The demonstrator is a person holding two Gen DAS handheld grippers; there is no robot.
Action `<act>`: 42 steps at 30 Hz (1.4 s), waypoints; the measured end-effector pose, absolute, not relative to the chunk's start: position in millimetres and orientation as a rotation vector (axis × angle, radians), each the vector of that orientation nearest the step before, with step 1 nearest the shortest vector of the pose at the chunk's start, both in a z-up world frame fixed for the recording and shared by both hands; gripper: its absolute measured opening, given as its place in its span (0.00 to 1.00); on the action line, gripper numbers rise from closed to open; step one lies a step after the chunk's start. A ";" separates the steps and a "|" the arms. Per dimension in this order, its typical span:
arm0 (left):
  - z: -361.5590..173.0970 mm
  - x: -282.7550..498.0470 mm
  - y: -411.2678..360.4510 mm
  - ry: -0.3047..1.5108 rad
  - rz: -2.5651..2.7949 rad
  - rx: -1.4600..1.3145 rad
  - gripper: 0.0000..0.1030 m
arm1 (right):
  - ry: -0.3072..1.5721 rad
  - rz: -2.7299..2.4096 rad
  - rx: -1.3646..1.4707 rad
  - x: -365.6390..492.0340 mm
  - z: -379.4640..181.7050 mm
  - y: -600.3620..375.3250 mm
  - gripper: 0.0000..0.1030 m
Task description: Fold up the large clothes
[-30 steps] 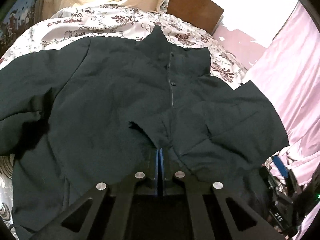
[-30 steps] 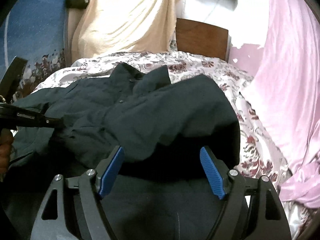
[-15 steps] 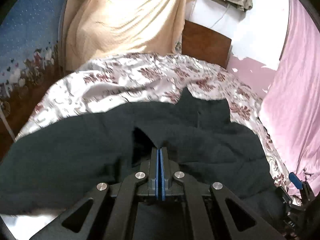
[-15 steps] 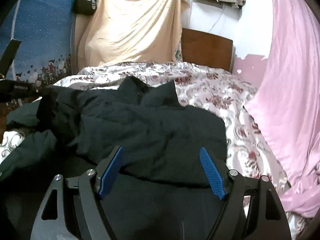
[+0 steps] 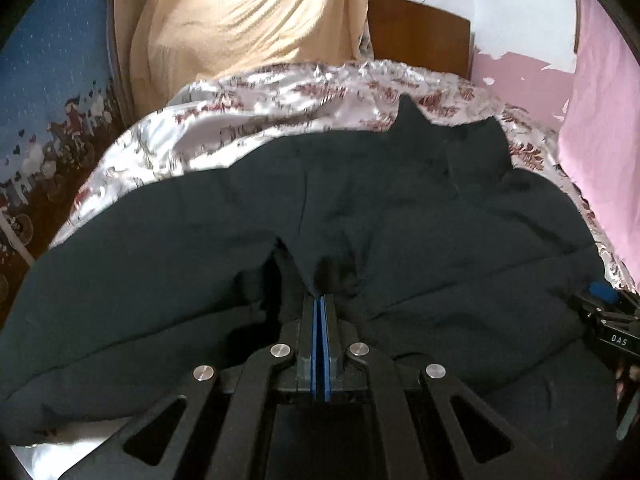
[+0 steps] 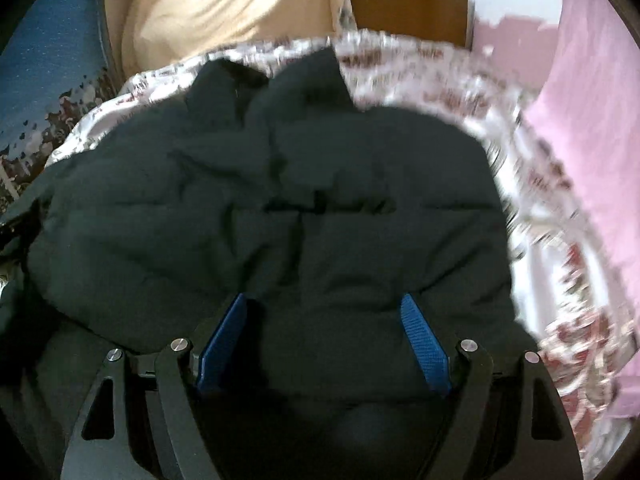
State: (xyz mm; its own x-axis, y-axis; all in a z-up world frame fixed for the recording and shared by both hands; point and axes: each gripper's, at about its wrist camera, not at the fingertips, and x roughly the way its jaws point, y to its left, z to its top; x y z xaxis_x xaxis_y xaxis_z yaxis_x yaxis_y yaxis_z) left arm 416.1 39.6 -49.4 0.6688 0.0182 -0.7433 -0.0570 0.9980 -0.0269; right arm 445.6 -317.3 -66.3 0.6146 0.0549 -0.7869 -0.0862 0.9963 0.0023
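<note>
A large dark jacket (image 5: 400, 208) lies across the flowered bed cover (image 5: 280, 96), its collar (image 5: 448, 136) pointing toward the headboard. My left gripper (image 5: 319, 300) is shut on a pinch of the jacket's cloth, which rises in a fold from its tips. In the right wrist view the jacket (image 6: 320, 200) is bunched in a thick puffy heap, collar (image 6: 304, 80) at the far end. My right gripper (image 6: 324, 320) stands open over the near part of the heap, the cloth bulging between its blue pads (image 6: 424, 340). That view is blurred.
A wooden headboard (image 5: 416, 32) and a cream cloth (image 5: 248, 16) stand behind the bed. A pink curtain (image 5: 600, 140) hangs along the right side and a blue patterned wall (image 5: 48, 80) is on the left. The right gripper's body (image 5: 608, 320) shows at the left view's right edge.
My left gripper has carried its pinch of cloth over the jacket toward the collar, and its view has tilted up. My right gripper has sunk closer onto the heap, jaws as wide as before.
</note>
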 end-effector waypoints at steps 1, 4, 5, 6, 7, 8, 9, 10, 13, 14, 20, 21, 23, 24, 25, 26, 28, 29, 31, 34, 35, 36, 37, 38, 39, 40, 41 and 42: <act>-53.3 417.8 40.5 0.851 0.041 -0.055 0.03 | 0.909 0.083 -0.030 446.6 -69.6 -317.0 0.74; -63.2 420.5 39.9 0.879 0.038 -0.058 0.03 | 0.929 0.083 -0.040 448.6 -79.5 -313.4 0.76; -65.4 420.9 38.9 0.884 0.038 -0.056 0.03 | 0.932 0.083 -0.040 448.4 -81.2 -312.0 0.76; -67.3 421.0 38.3 0.889 0.038 -0.054 0.04 | 0.935 0.082 -0.038 448.3 -83.2 -311.9 0.77; -69.5 421.0 37.9 0.892 0.038 -0.054 0.04 | 0.936 0.082 -0.038 447.8 -84.7 -311.5 0.77; -70.1 421.0 37.7 0.895 0.036 -0.056 0.04 | 0.937 0.082 -0.039 447.3 -84.7 -310.7 0.77; -70.3 421.1 38.5 0.897 0.034 -0.062 0.04 | 0.938 0.081 -0.039 446.8 -85.5 -310.3 0.77; -70.4 421.1 40.1 0.899 0.029 -0.072 0.06 | 0.938 0.080 -0.038 446.3 -85.8 -310.1 0.78; -70.0 422.4 47.0 0.905 0.022 -0.113 0.13 | 0.935 0.076 -0.043 448.7 -84.9 -311.9 0.78; -69.9 421.9 49.4 0.910 0.035 -0.119 0.19 | 0.934 0.075 -0.044 448.7 -84.6 -312.1 0.79; -61.8 409.6 66.8 0.951 0.027 -0.218 0.52 | 0.922 0.064 -0.062 443.1 -72.6 -309.8 0.79; -58.6 405.7 68.7 0.954 0.019 -0.230 0.60 | 0.918 0.060 -0.077 440.0 -67.5 -306.9 0.79; -49.5 395.4 71.4 0.943 0.008 -0.241 0.67 | 0.896 0.064 -0.096 431.1 -57.6 -301.5 0.79; -45.5 391.9 71.8 0.939 0.011 -0.236 0.72 | 0.886 0.069 -0.106 425.7 -51.3 -296.4 0.79; -39.5 386.7 72.7 0.931 0.018 -0.226 0.77 | 0.879 0.078 -0.117 420.6 -45.0 -290.1 0.80; -33.2 381.2 74.1 0.922 0.022 -0.219 0.79 | 0.874 0.087 -0.126 416.8 -39.3 -284.3 0.80; -21.4 371.6 78.8 0.903 0.024 -0.211 0.82 | 0.866 0.106 -0.147 409.1 -28.0 -272.2 0.80; -15.5 365.8 82.3 0.899 0.025 -0.207 0.83 | 0.854 0.121 -0.161 402.7 -19.3 -262.4 0.80; -6.2 355.5 91.1 0.897 0.032 -0.197 0.84 | 0.839 0.139 -0.176 394.5 -6.5 -246.8 0.81; 3.1 336.7 115.5 0.892 0.077 -0.194 0.87 | 0.830 0.180 -0.170 380.5 13.0 -215.8 0.84; 4.3 329.6 127.1 0.893 0.099 -0.202 0.87 | 0.829 0.191 -0.161 376.1 16.0 -209.0 0.86; 4.6 324.5 136.6 0.894 0.112 -0.212 0.88 | 0.832 0.208 -0.143 372.7 19.8 -198.3 0.86; 4.3 317.9 150.4 0.895 0.127 -0.228 0.88 | 0.838 0.226 -0.126 370.4 22.3 -187.7 0.86; 3.2 311.9 164.9 0.897 0.146 -0.244 0.88 | 0.840 0.240 -0.116 367.4 22.4 -180.2 0.86; 1.6 307.9 176.6 0.899 0.163 -0.254 0.88 | 0.842 0.265 -0.107 364.9 22.6 -168.1 0.86; -0.7 303.3 192.2 0.903 0.185 -0.263 0.88 | 0.842 0.285 -0.107 362.3 21.3 -155.6 0.86; -3.3 299.0 205.0 0.905 0.205 -0.269 0.88 | 0.839 0.301 -0.112 360.6 19.8 -146.5 0.86; -6.0 294.7 219.9 0.906 0.229 -0.279 0.88 | 0.832 0.319 -0.124 358.5 17.8 -133.8 0.86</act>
